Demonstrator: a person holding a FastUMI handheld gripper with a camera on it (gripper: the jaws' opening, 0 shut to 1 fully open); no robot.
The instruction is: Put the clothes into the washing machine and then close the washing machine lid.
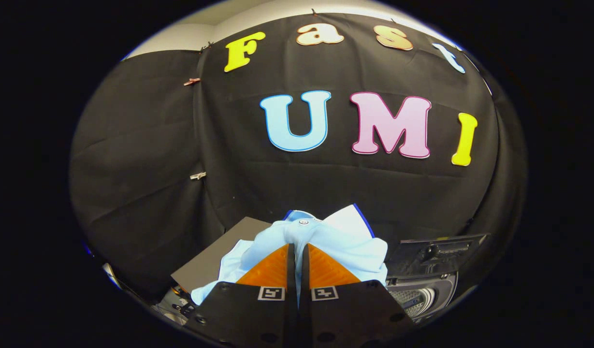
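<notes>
Shirt: I see a pale blue shirt (321, 237) bunched up between my gripper's fingers and spilling out ahead of them and to both sides; a small round button shows near its top and a darker blue edge runs along its upper folds
Gripper: my gripper (297, 247) has its jaws drawn narrow, almost meeting, with a thin fold of the shirt pinched between both fingers (270, 270), so I read it as clamped on the shirt
Height: I judge the shirt lifted, since it hangs in front of the wall cloth with the machine lower down beside it
Washing machine: I see the washing machine (425, 290) low down to the right of my fingers, partly hidden by the shirt; its drum, with small holes in the metal, shows through the open top
Lid: the lid (437, 253) stands raised behind the opening, tilted back toward the wall
Board: a flat dark board (214, 261) lies to the left of the shirt, partly covered by it
Wall: black cloth (147, 169) hangs behind everything, held by small clips along a seam
</notes>
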